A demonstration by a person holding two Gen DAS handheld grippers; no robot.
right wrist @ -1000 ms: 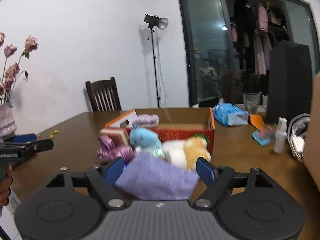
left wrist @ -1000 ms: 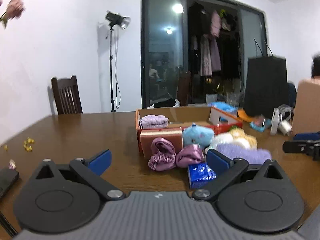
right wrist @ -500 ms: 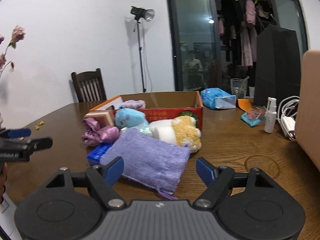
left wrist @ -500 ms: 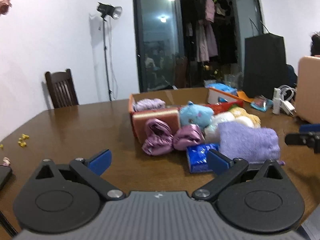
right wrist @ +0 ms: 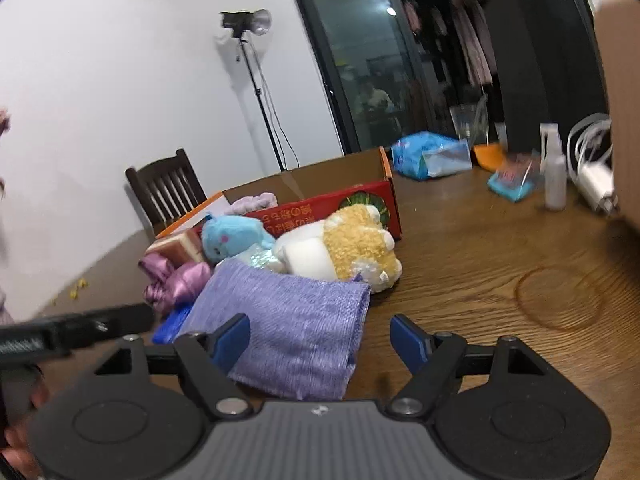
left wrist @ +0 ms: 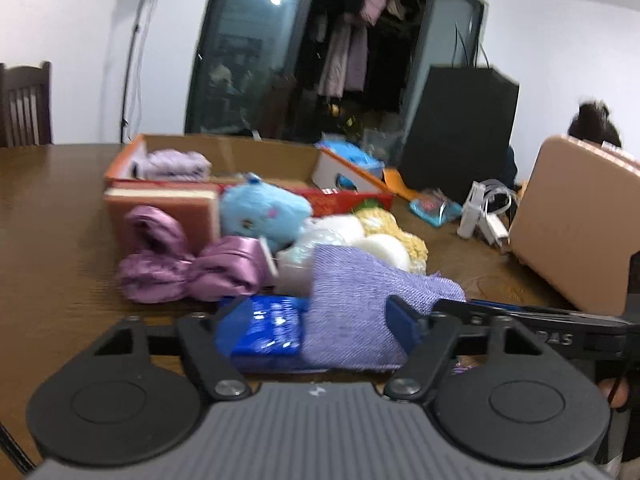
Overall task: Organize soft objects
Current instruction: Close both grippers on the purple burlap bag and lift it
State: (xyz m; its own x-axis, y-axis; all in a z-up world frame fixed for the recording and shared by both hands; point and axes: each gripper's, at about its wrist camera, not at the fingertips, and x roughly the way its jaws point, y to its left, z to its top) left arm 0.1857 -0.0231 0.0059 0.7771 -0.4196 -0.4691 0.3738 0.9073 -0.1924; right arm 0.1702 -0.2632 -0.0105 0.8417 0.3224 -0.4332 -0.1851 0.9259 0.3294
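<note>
Cloth handling: the purple cloth (right wrist: 288, 328) looks light, limp and knitted; I judge it will sag and drape once lifted, so a pinch on one edge or on a bunched fold should hold better than a flat squeeze.
Cloth grip point: the near edge facing the grippers, where the layers lie doubled, looks the easiest place to take.
Cloth look: lavender, ribbed weave, folded into a soft pad with one loose corner sticking out.
Cloth place: on the tabletop (right wrist: 500, 264), in front of the cardboard box (right wrist: 332, 196), leaning against the cream and yellow plush toy (right wrist: 352, 248) and lying partly over a blue packet (left wrist: 268, 328).
Left gripper (left wrist: 316, 320): jaws have just been closing, not yet pressing; the blue packet and the cloth's end sit between them.
Right gripper (right wrist: 320, 336): jaws have just been closing, apart; the cloth lies between them, its left finger over the fabric, with no clamp visible.
Neighbours: a blue plush toy (left wrist: 260, 212) and shiny purple scrunchies (left wrist: 188, 264) crowd the cloth's far side, so a lift may drag them.
</note>
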